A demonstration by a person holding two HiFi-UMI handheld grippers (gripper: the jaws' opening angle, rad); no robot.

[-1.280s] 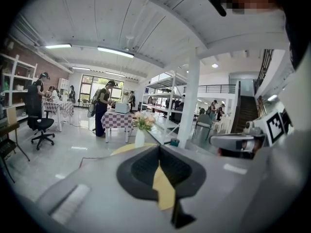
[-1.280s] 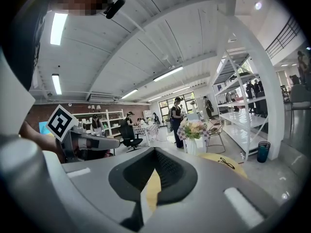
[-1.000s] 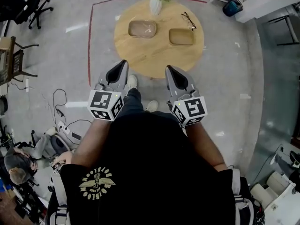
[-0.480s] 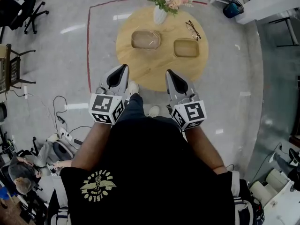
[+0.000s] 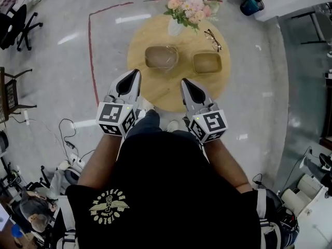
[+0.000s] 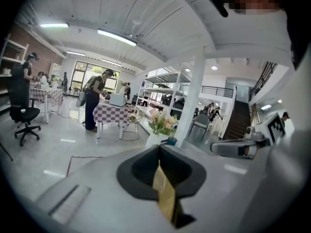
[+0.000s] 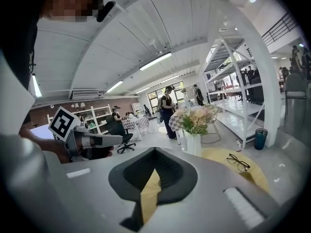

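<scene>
Approach is judged the step in hand; left gripper (image 5: 136, 72) and right gripper (image 5: 184, 81) are held by the near edge of the round table (image 5: 161, 90), jaws closed on nothing (both alike); oval bowl (image 5: 161, 56) and square bowl (image 5: 207, 62) lie beyond, untouched; a forward reach with jaws parted would be called for.

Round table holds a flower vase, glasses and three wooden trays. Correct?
Not three. The head view shows only two wooden trays, one tray and a second tray, on the round table. The flower vase and glasses are there as stated.
</scene>
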